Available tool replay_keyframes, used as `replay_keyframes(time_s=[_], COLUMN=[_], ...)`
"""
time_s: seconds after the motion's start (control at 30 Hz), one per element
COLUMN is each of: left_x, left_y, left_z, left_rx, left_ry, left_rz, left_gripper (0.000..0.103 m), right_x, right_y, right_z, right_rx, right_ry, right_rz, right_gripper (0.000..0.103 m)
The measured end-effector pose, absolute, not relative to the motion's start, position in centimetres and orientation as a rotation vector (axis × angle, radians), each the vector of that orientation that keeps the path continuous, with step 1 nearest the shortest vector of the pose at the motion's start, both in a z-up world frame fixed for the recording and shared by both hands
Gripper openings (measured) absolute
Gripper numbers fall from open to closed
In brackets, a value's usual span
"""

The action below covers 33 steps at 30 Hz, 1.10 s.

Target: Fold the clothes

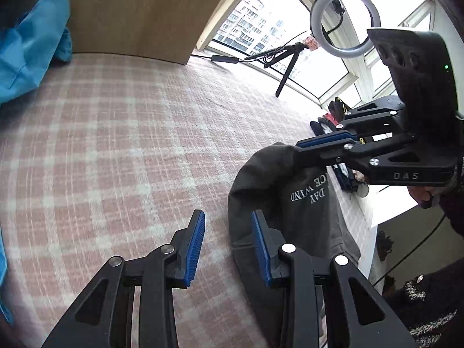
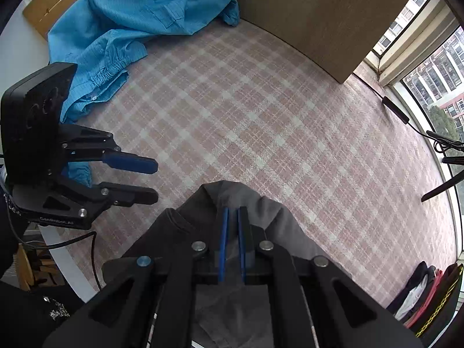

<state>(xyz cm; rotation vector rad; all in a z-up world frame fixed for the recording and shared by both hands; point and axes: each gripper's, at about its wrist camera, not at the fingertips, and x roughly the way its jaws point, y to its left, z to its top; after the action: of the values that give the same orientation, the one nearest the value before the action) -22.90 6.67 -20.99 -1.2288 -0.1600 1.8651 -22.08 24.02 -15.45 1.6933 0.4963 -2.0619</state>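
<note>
— Over the checked surface [image 2: 261,121], where's the grey shirt [image 1: 290,203]?
— Lifted, bunched, pinched in my right claw [image 2: 233,217]; my left claw [image 1: 228,232] gapes beside it. Judging: left should catch a free edge.

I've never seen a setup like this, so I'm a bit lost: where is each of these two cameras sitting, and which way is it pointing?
Left wrist view: sits on the left gripper, looking along its open fingers over the checked cloth toward the window; the right gripper shows at right.
Right wrist view: sits on the right gripper, shut on the grey shirt, facing the blue garment; the left gripper and a dark sleeve show.
Shared: both grippers, grey shirt, checked cloth, blue garment, wooden board.
</note>
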Motion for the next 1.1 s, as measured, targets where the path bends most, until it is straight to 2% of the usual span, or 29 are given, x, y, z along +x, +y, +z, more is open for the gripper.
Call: replay_keyframes(time_s=[0.2,0.53,0.7,0.83,0.93,1.0,1.1], left_x=[-22.7,-28.7,-31.6,-31.3,-31.6,-31.7,-31.0], left_y=[13.0,12.1,10.4,9.8,8.5,7.2,7.2], left_z=[-20.7,-23.9,-25.5,-25.0,-24.5,-23.7,-21.6], left_rx=[-1.104,-1.267,-1.385,-1.377,-1.402,-1.422,-1.377], left_ry=[0.135,-0.057,-0.228,-0.131,-0.071,-0.021,-0.052], left_rz=[1.825,1.707,1.571,1.576,1.625,1.728,1.772], left_gripper=[0.034,0.033,0.032,0.03,0.03,0.03,0.03], right_x=[-22.8,-22.9,-24.1,-22.7,-21.2,-20.5,-20.3], right_y=[22.9,22.8,22.5,24.7,28.2,30.3,33.0], right_z=[-15.0,-16.5,-18.6,-16.5,-15.2,-16.2,-18.6], right_rx=[1.676,1.669,1.688,1.605,1.539,1.561,1.599], right_ry=[0.431,0.362,0.177,-0.001,-0.03,-0.025,-0.085], right_rz=[-2.096,-2.063,-1.969,-1.924,-2.054,-2.111,-2.172], right_gripper=[0.006,0.006,0.011,0.021,0.021,0.021,0.021])
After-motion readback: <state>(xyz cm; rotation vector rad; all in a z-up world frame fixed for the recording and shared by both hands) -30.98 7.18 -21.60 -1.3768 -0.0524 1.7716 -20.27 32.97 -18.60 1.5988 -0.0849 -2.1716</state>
